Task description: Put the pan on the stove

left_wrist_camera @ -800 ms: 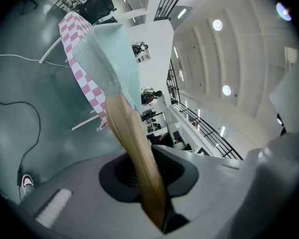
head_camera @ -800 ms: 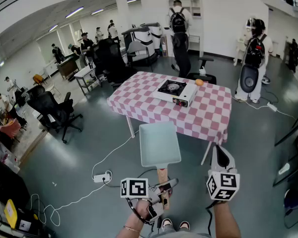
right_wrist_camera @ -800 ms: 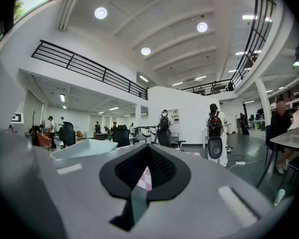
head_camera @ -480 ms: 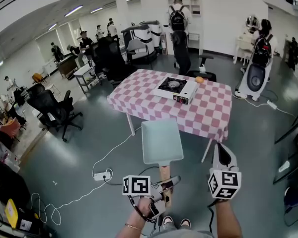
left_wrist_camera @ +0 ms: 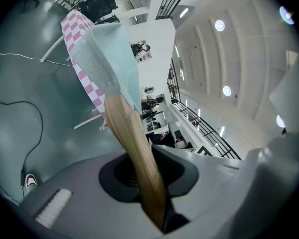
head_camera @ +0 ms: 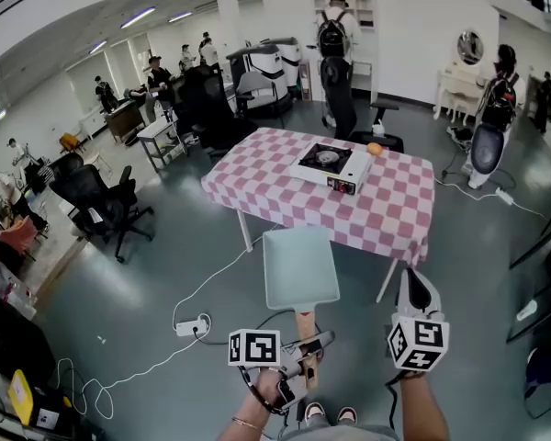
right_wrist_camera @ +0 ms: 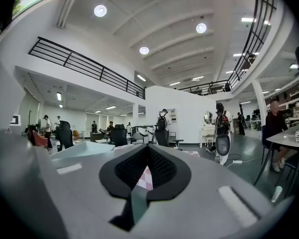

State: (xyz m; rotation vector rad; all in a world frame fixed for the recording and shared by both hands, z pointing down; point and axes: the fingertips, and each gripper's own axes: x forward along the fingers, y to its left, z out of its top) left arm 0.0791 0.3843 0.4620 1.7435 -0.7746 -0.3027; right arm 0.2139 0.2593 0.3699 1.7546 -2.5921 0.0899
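jaws of left gripper clamp the pan handle.

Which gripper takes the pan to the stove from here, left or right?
Left. The left gripper is shut on the wooden handle of the pan, which points toward the stove on the checkered table. The right gripper holds nothing.

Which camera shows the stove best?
The head view: the stove sits whole on the checked table. The left gripper view shows only pan and table edge; the right gripper view only a patch of tablecloth.
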